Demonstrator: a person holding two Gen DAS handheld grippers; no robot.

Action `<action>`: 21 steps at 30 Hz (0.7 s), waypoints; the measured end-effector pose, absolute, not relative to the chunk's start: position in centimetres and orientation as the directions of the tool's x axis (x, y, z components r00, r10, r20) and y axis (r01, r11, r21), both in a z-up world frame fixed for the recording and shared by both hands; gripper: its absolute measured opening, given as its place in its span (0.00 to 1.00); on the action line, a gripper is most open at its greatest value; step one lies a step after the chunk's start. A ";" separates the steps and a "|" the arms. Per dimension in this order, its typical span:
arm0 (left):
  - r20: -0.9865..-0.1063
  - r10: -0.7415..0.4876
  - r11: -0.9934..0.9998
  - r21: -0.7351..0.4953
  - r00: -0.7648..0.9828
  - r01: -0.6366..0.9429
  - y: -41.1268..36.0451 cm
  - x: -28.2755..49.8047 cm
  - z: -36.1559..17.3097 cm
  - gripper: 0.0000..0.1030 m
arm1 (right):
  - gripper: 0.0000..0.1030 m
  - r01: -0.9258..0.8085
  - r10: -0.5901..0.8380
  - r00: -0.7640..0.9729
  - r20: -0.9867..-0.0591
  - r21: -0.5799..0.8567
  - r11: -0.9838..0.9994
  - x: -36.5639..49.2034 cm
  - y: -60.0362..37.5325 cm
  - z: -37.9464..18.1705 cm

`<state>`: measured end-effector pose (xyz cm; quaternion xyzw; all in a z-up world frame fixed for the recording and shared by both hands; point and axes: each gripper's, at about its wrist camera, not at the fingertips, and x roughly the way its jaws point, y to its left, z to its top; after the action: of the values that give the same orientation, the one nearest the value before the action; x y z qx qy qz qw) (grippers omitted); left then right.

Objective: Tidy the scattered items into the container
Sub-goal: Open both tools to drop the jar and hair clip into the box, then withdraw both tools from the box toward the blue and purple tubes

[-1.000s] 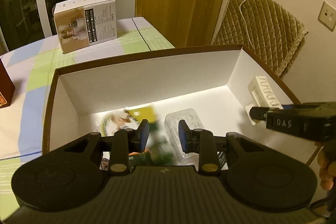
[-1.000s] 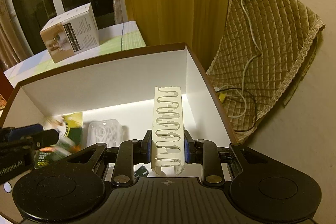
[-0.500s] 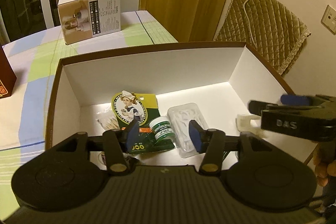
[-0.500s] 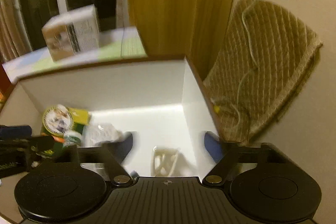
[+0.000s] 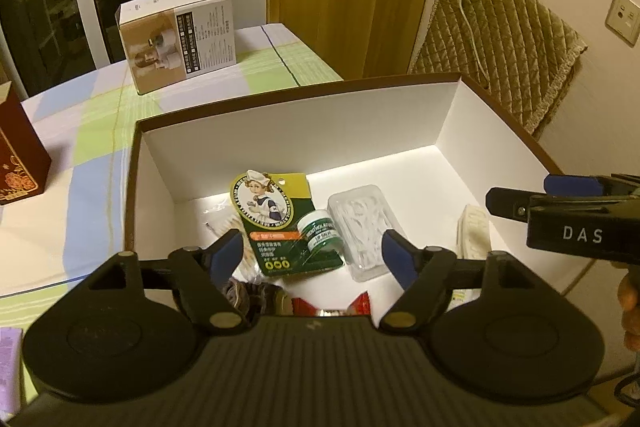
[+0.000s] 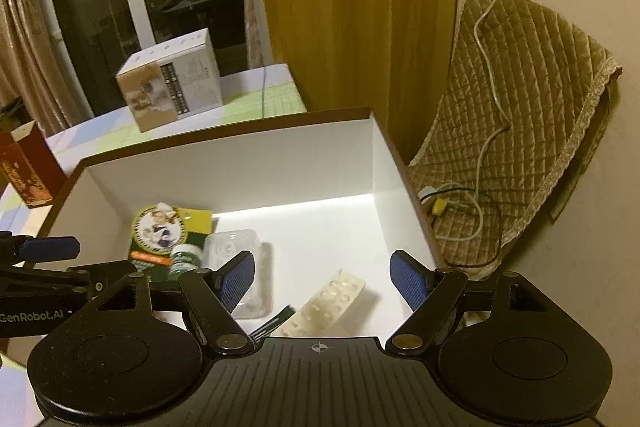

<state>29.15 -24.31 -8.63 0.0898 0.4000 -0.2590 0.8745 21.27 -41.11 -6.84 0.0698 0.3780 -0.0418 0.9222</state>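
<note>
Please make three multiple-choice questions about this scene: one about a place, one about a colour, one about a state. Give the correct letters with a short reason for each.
1. Where does the small green jar lie?
A. inside the white box
B. on the checked tablecloth
C. on the quilted cushion

2. What colour are the pads on the fingers of the right gripper?
A. red
B. blue
C. yellow

3. In what state is the left gripper?
A. shut on the green jar
B. shut on nothing
C. open, holding nothing

Answers:
1 A, the jar rests on the green card on the box floor.
2 B, both pads show blue in the right wrist view.
3 C, its fingers stand wide apart above the box contents, with nothing between them.
</note>
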 end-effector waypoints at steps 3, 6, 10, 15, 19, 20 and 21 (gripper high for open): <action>-0.745 -0.370 0.859 -0.047 0.555 0.510 -23.7 28.6 -8.2 0.76 | 0.97 0.131 -0.040 0.716 -0.697 0.078 0.988 20.7 -40.6 -6.5; -0.750 -0.363 0.871 -0.063 0.553 0.486 -23.0 28.3 -7.8 0.79 | 0.97 0.117 -0.024 0.732 -0.681 0.091 0.989 20.0 -40.1 -6.1; -0.751 -0.345 0.888 -0.068 0.563 0.454 -22.1 27.6 -7.4 0.85 | 0.97 0.108 -0.011 0.737 -0.676 0.102 0.989 19.3 -39.4 -5.9; -0.746 -0.337 0.896 -0.067 0.574 0.439 -21.4 26.5 -6.7 0.90 | 0.98 0.092 -0.012 0.770 -0.638 0.093 0.991 17.5 -38.3 -5.2; -0.746 -0.328 0.902 -0.064 0.580 0.428 -21.0 25.6 -6.4 0.90 | 0.98 0.093 -0.016 0.788 -0.615 0.095 0.991 16.0 -37.8 -4.8; -0.747 -0.326 0.903 -0.064 0.579 0.426 -20.9 25.3 -6.4 0.90 | 0.98 0.094 -0.017 0.791 -0.612 0.095 0.991 15.7 -37.7 -4.7; -0.749 -0.325 0.903 -0.064 0.577 0.425 -20.8 25.0 -6.3 0.90 | 0.98 0.096 -0.017 0.792 -0.610 0.096 0.991 15.4 -37.7 -4.6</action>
<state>24.98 -20.78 -6.33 0.0614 0.4081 -0.2116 0.8860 15.37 -37.69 -4.62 0.0612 0.3211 -0.0299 0.9446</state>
